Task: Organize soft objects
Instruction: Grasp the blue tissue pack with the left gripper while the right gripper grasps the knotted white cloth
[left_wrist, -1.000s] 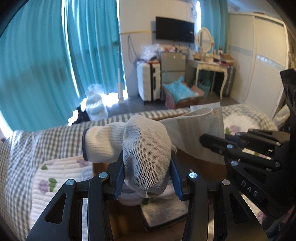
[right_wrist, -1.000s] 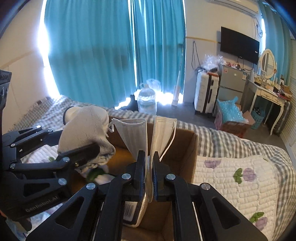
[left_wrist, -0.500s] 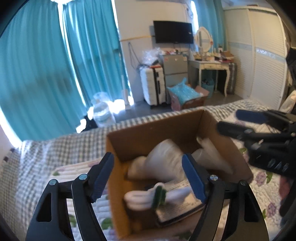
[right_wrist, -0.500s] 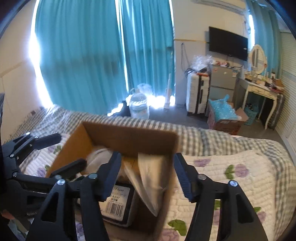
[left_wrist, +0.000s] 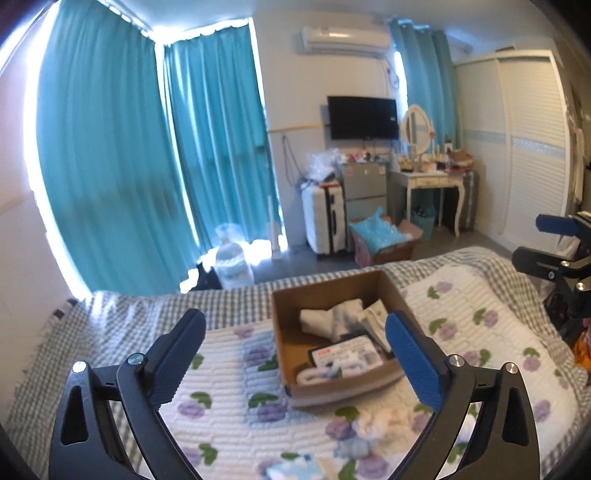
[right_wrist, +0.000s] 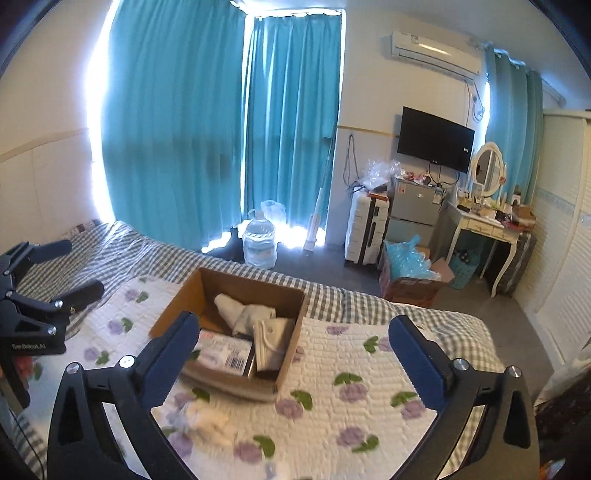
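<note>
We are looking down over a bed (left_wrist: 480, 306) that is wearing a white quilt printed with purple flowers, laid over a gray checked cover. Teal curtains (right_wrist: 207, 122) are hanging along the far wall behind it. A cardboard box (left_wrist: 295, 369) is sitting open on the quilt near the middle of the bed, and in the right wrist view the same box (right_wrist: 173, 310) is lying just ahead of our fingers. Inside it, a white glove (right_wrist: 243, 312) is resting toward the back, a folded face mask (right_wrist: 271, 341) is leaning against the right wall, and a flat labelled packet (right_wrist: 225, 352) is lying at the front. On the quilt just outside the box's near wall, a small white soft bundle (right_wrist: 207, 419) is lying; it is blurred, possibly another glove. Our left gripper (left_wrist: 293, 345) is hovering above the bed with its blue-padded fingers spread wide and holding nothing. Our right gripper (right_wrist: 291, 350) is likewise hanging with its fingers wide apart and empty.
</note>
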